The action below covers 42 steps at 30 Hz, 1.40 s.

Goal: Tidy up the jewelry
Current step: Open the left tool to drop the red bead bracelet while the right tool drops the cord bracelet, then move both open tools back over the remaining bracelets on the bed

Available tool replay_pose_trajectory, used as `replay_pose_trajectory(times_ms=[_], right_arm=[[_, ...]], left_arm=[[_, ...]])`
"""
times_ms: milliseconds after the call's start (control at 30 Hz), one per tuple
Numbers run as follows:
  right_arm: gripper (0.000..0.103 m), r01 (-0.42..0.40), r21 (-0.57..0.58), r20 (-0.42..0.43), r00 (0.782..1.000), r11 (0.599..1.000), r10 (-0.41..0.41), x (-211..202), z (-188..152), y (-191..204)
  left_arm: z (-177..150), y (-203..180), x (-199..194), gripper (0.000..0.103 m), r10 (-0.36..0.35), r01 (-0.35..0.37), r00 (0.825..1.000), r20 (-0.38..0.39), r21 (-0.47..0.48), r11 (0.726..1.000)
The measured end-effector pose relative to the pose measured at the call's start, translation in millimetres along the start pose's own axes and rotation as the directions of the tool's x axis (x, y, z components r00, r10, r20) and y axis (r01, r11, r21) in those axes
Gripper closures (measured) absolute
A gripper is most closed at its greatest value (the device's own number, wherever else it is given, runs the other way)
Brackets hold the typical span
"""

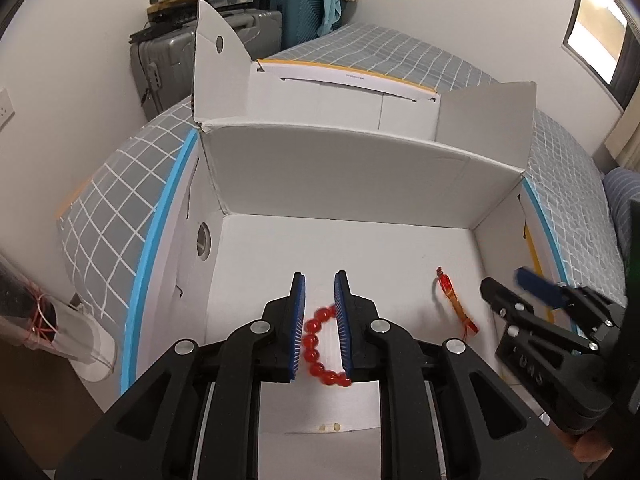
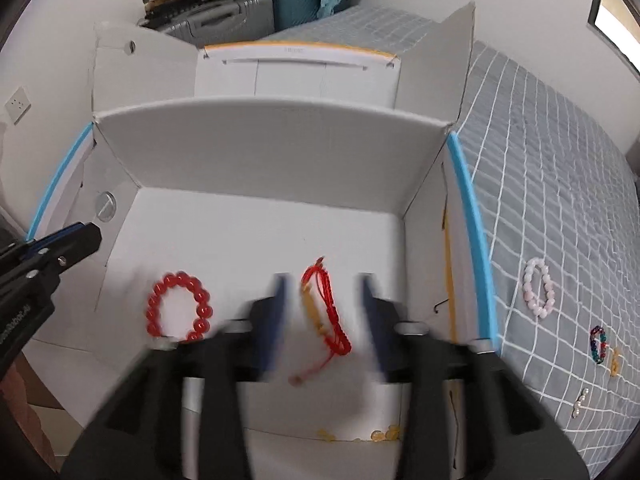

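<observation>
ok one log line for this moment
left tongs: open over red bead bracelet | right tongs: open over red cord bracelet | both in white box

White walls enclose a small room; a bed under a grey cover with a white grid fills the right side and runs back to the far corner; a window glows bright at the upper right beside a dark frame. In the far corner stand a grey suitcase and a teal suitcase with clutter piled on top and a teal cloth draped over the teal one; a wall socket sits on the left wall.
</observation>
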State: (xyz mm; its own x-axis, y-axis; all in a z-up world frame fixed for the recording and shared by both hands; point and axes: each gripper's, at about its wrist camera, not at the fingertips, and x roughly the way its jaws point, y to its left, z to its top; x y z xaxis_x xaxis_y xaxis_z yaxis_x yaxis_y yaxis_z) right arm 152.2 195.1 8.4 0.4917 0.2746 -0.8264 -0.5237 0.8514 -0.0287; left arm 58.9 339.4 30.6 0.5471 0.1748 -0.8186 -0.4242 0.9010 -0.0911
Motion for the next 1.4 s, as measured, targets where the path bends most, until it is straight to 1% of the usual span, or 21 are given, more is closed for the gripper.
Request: replay_pose_trajectory(times_ms=[33, 67, 133, 167, 200, 233, 267, 333, 400, 433, 567, 600, 700, 767, 933, 1033, 1133, 1200, 1300, 1400], right_arm=[[0.043, 0.002, -0.007, 0.015, 1.000, 1.000, -0.002, -4.9, 0.3, 0.7], [0.039, 0.006, -0.015, 0.027, 1.000, 1.000, -0.005, -9.3, 0.9, 1.4], [0.022, 0.040, -0.031, 0.055, 0.998, 0.999, -0.038, -18.2, 1.9, 2.6], [0.018, 0.060, -0.036, 0.079, 0.995, 0.998, -0.057, -24.0, 1.8, 2.4], [0.012, 0.069, -0.037, 0.092, 0.994, 0.997, -0.066, -27.1, 3.2, 1.7], [0.009, 0.079, -0.038, 0.107, 0.991, 0.996, -0.075, -31.8, 3.4, 0.7], [0.008, 0.085, -0.039, 0.117, 0.990, 0.996, -0.080, -35.8, 3.8, -0.7], [0.008, 0.083, -0.045, 0.126, 0.989, 0.996, -0.077, -41.2, 5.3, -1.8], [0.008, 0.087, -0.044, 0.143, 0.987, 0.995, -0.080, -48.4, 4.2, -5.9], [0.008, 0.085, -0.043, 0.147, 0.986, 0.995, -0.078, -49.9, 5.0, -7.6], [0.008, 0.071, -0.047, 0.158, 0.985, 0.996, -0.063, -62.6, 1.5, -18.1], [0.008, 0.075, -0.045, 0.168, 0.984, 0.996, -0.066, -67.6, 0.0, -24.8], [0.008, 0.087, -0.022, 0.183, 0.980, 0.996, -0.081, -76.7, -5.0, -44.1], [0.007, 0.095, -0.003, 0.177, 0.980, 0.996, -0.093, -79.8, -7.1, -60.1], [0.007, 0.133, 0.065, 0.177, 0.974, 0.989, -0.142, -99.3, -17.3, -115.7], [0.008, 0.179, 0.093, 0.181, 0.964, 0.979, -0.193, -112.1, -26.0, -148.6], [0.008, 0.196, 0.142, 0.179, 0.959, 0.970, -0.219, -124.3, -37.5, -185.7], [0.008, 0.197, 0.180, 0.173, 0.958, 0.964, -0.228, -128.7, -46.0, -207.6], [0.008, 0.190, 0.214, 0.150, 0.963, 0.958, -0.225, -129.1, -60.3, -236.6], [0.008, 0.193, 0.235, 0.144, 0.962, 0.953, -0.230, -129.7, -71.3, -254.0]], left_arm=[[0.0, 0.3, -2.0, 0.074, 0.003, -0.003, 1.000, 0.005, -0.006, 1.000], [0.1, 0.5, -4.8, 0.069, 0.010, -0.010, 1.000, 0.016, -0.012, 1.000], [0.8, 1.5, -10.7, 0.053, 0.018, -0.017, 0.999, 0.037, -0.022, 1.000], [1.2, 1.9, -13.0, 0.050, 0.021, -0.020, 0.999, 0.045, -0.026, 0.999], [1.9, 2.7, -16.8, 0.043, 0.026, -0.024, 0.998, 0.055, -0.031, 0.999], [2.6, 2.9, -21.0, 0.038, 0.029, -0.027, 0.997, 0.068, -0.034, 0.999], [3.1, 2.7, -25.0, 0.037, 0.031, -0.028, 0.996, 0.080, -0.036, 0.999], [4.8, 2.3, -31.2, 0.028, 0.030, -0.026, 0.995, 0.093, -0.043, 0.999], [6.1, 0.1, -37.9, 0.024, 0.030, -0.025, 0.993, 0.112, -0.042, 0.999], [6.6, -1.8, -40.9, 0.019, 0.028, -0.024, 0.992, 0.119, -0.040, 0.999], [8.1, -14.4, -54.0, 0.012, 0.019, -0.015, 0.988, 0.151, -0.024, 1.000], [8.4, -17.2, -56.5, 0.009, 0.017, -0.014, 0.988, 0.155, -0.022, 1.000], [9.9, -31.1, -63.5, 0.008, 0.006, -0.004, 0.986, 0.169, -0.012, 1.000], [10.8, -42.6, -68.9, 0.006, -0.011, 0.012, 0.984, 0.177, -0.005, 1.000], [8.4, -74.3, -77.2, 0.006, -0.029, 0.024, 0.982, 0.185, 0.030, 0.999], [4.0, -97.1, -76.1, 0.006, -0.049, 0.037, 0.984, 0.174, 0.069, 0.997], [-0.6, -120.4, -71.8, 0.006, -0.071, 0.056, 0.987, 0.145, 0.109, 0.992], [-4.5, -136.2, -72.3, 0.006, -0.092, 0.072, 0.986, 0.142, 0.144, 0.987], [-9.5, -161.5, -72.8, 0.006, -0.120, 0.091, 0.983, 0.138, 0.201, 0.975], [-14.7, -185.4, -72.2, 0.006, -0.149, 0.115, 0.980, 0.134, 0.236, 0.965]])
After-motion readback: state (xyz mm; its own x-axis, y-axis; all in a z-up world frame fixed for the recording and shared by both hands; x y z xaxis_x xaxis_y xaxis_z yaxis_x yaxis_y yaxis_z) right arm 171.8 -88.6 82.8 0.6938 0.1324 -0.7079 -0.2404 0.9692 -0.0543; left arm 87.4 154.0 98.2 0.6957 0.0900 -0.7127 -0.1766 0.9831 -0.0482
